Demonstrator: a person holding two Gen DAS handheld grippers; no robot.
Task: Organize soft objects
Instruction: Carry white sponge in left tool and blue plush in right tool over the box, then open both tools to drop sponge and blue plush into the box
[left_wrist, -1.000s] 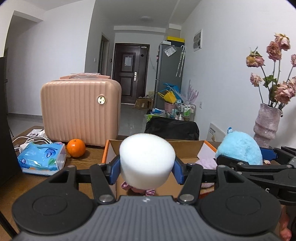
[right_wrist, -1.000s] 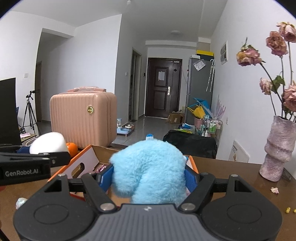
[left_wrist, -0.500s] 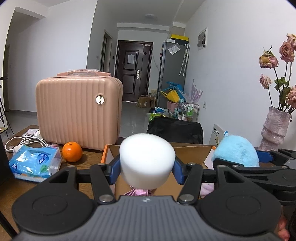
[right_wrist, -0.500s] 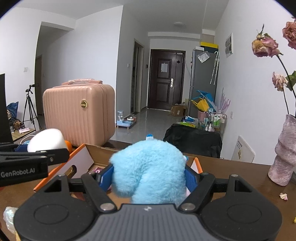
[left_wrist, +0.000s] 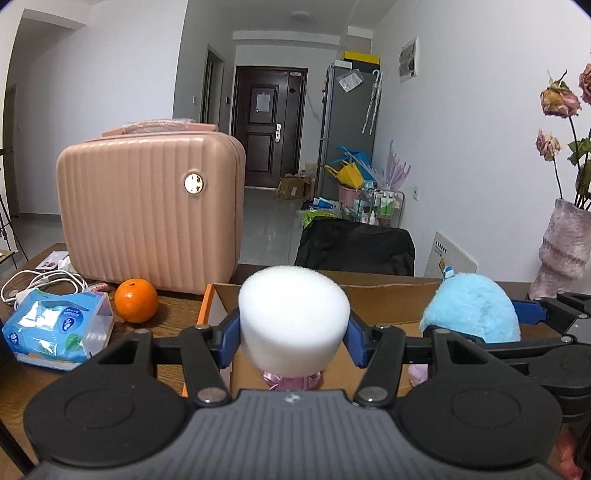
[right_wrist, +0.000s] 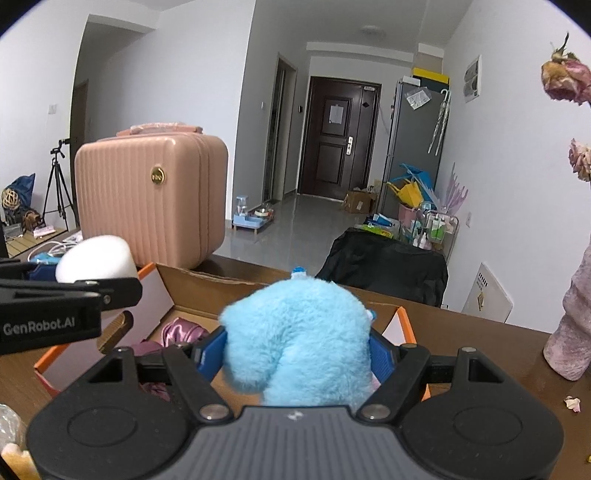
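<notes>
My left gripper (left_wrist: 293, 334) is shut on a white foam cylinder (left_wrist: 293, 314) and holds it above the open cardboard box (left_wrist: 384, 291). My right gripper (right_wrist: 297, 350) is shut on a fluffy blue plush toy (right_wrist: 299, 336), also above the box (right_wrist: 207, 282). The plush also shows in the left wrist view (left_wrist: 472, 314), and the foam in the right wrist view (right_wrist: 96, 258). Pink satin fabric (right_wrist: 181, 332) lies inside the box; a bit shows under the foam (left_wrist: 288, 382).
A pink suitcase (left_wrist: 151, 210) stands behind the box at the left. An orange (left_wrist: 136, 301), a blue tissue pack (left_wrist: 59, 328) and white cables (left_wrist: 40, 280) lie on the wooden table left of the box. A pink vase (left_wrist: 561, 251) with dried roses stands at the right.
Both grippers, still shut on their objects, have moved forward and a little higher over the box. The suitcase and the box look closer.
</notes>
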